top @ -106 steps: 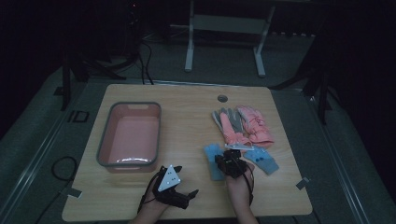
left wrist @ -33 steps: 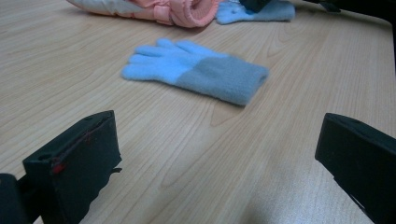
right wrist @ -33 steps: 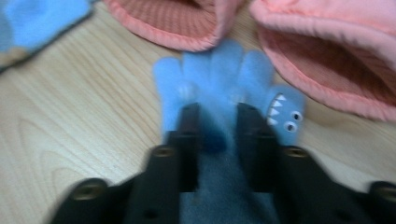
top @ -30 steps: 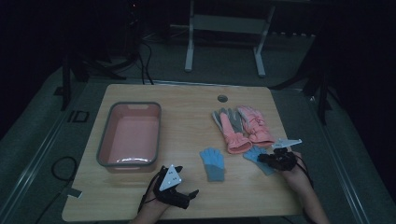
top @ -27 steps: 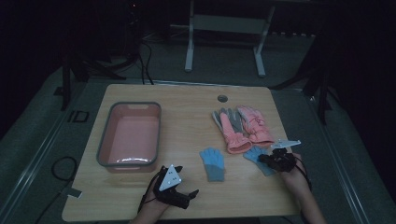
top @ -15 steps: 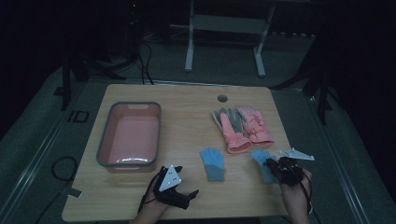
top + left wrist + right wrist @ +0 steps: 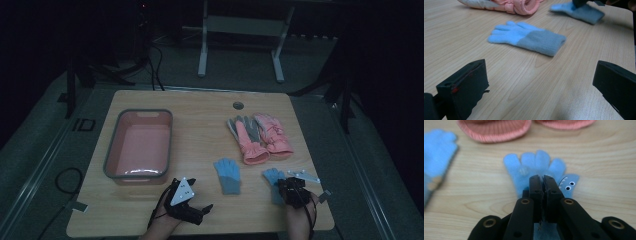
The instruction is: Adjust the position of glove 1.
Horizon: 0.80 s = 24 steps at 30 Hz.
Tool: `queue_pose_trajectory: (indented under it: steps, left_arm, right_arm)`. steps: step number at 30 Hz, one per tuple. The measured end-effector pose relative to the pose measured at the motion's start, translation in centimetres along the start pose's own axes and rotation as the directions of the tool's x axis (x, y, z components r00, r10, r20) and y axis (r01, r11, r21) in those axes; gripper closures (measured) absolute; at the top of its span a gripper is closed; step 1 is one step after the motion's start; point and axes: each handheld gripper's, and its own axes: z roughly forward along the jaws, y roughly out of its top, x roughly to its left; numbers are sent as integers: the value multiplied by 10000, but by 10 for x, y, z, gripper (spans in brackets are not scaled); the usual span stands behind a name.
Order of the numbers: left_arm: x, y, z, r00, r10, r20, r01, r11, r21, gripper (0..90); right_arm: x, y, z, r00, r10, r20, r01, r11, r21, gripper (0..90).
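My right gripper point(image 7: 282, 184) is at the near right of the table, shut on a small blue glove point(image 7: 272, 179). In the right gripper view the jaws point(image 7: 542, 179) meet over the palm of this glove point(image 7: 536, 163), which lies flat with its fingers pointing away and has a face with googly eyes on the thumb. Its mate, a second blue glove point(image 7: 228, 175), lies flat to the left. My left gripper point(image 7: 200, 195) rests near the front edge, open and holding nothing. The left gripper view looks between its wide jaws point(image 7: 539, 82) at that second glove point(image 7: 526, 37).
A pair of pink gloves point(image 7: 260, 132) lies behind the blue ones. A pink tub point(image 7: 113, 150) with a grey rim stands at the left, with nothing in it. A round grommet point(image 7: 238, 105) sits in the table's far edge. Metal stand legs rise beyond the table.
My right gripper has drawn back toward the near edge and a little left, pulling the blue glove along. The left gripper and the other gloves have stayed put.
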Motion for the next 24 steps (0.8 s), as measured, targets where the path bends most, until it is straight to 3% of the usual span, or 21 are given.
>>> queue_pose_trajectory:
  steps: [7,10,11,12,13,15,16,17,18,19,21,22,24]
  left_arm:
    - [0,1,1,10000,41,47,-42,9999,100,0]
    - [0,0,0,10000,16,49,-16,10000,33,0]
    - [0,0,0,10000,24,57,-24,10000,9,0]
    - [0,0,0,10000,25,70,-25,10000,11,0]
    - [0,0,0,10000,10,84,-11,10000,18,0]
    - [0,0,1,9999,18,124,-19,10000,56,0]
    - [0,0,1,9999,56,142,-57,10000,77,0]
    - [0,1,1,9999,57,161,-59,9999,94,0]
    - [0,1,2,9998,55,185,-57,9999,122,0]
    - [0,1,2,9998,52,191,-54,9999,124,0]
    - [1,1,1,9998,28,181,-30,9999,106,0]
    - [1,1,1,9998,6,185,-8,10000,93,0]
    - [1,0,1,9998,-30,175,29,10000,52,0]
  right_arm:
    - [-3,-4,9,9998,-164,-63,166,9996,237,847]
    - [-8,0,7,9987,-193,-469,210,9991,372,755]
    - [-13,5,5,9953,-425,-868,468,9978,475,717]
    - [-16,9,2,9928,-725,-955,772,9959,462,698]
    - [-20,13,-1,9853,-1256,-1155,1296,9912,276,672]
    - [-28,20,-5,9655,-2067,-1583,2118,9772,162,667]
    - [-33,23,-7,9304,-2737,-2438,2809,9597,-52,650]
    - [-37,25,-8,9046,-3111,-2913,3204,9471,-166,650]
    - [-39,26,-9,8867,-3386,-3147,3486,9369,-259,633]
    - [-41,28,-8,8591,-3801,-3428,3921,9192,-365,621]
    - [-45,29,-4,8359,-4105,-3644,4299,9024,-304,611]
    - [-45,29,-1,8301,-4125,-3752,4377,8989,-201,610]
    - [-43,27,5,8106,-4461,-3794,4787,8779,-96,609]
